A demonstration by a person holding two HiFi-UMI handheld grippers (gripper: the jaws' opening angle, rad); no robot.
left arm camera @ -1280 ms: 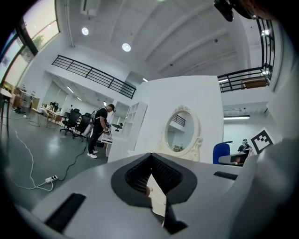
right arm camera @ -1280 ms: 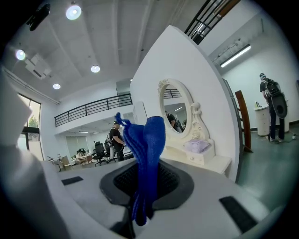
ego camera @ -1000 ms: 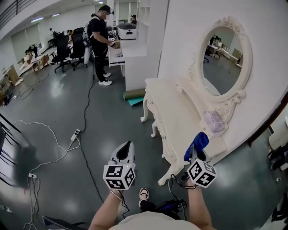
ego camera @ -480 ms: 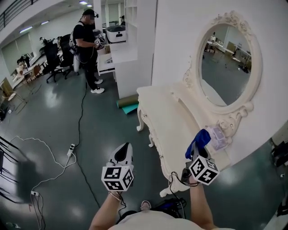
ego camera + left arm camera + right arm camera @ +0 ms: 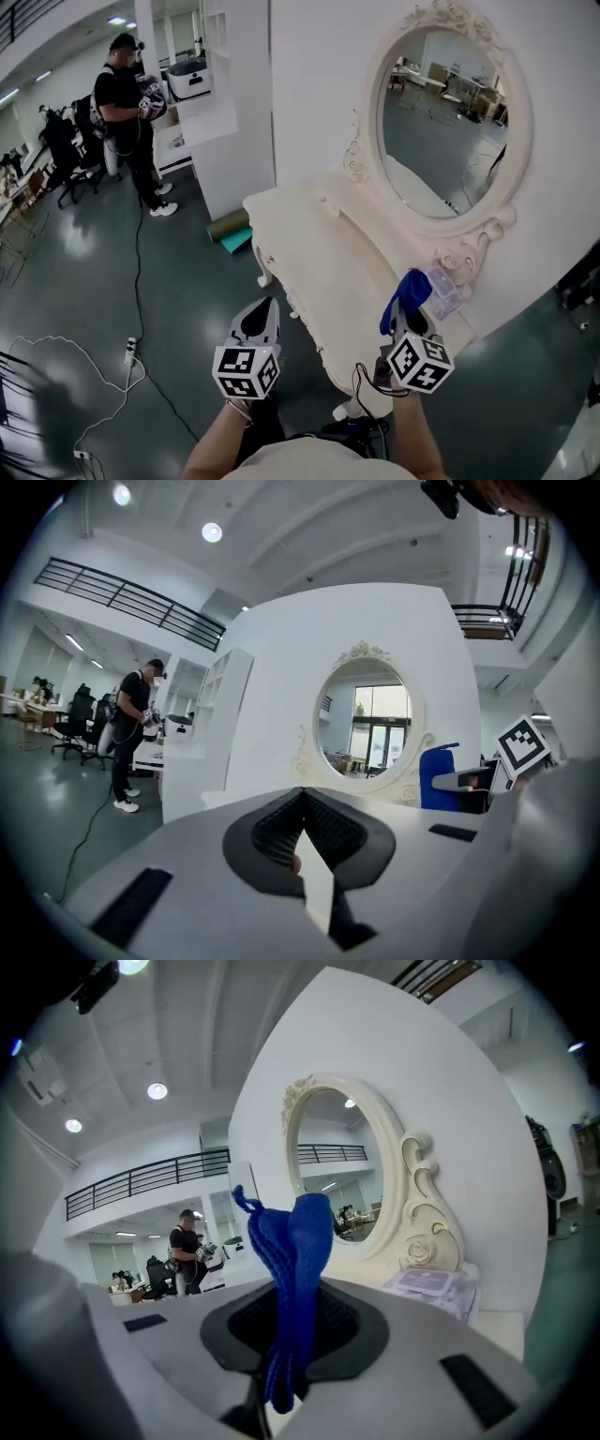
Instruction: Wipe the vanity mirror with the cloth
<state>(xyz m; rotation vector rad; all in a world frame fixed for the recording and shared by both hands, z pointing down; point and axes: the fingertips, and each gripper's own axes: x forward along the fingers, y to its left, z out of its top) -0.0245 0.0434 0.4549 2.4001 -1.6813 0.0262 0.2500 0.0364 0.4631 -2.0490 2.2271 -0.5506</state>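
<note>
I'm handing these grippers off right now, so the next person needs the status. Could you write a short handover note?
Right gripper: fingers shut on the blue cloth, held over the vanity table's near end.
Left gripper: fingers shut, empty, out over the floor beside the table.
Oval mirror: at the back of the table, up and ahead of the cloth.
Done: cloth is in hand.
Left: the cloth is not yet on the glass; raise it and wipe the mirror.
</note>
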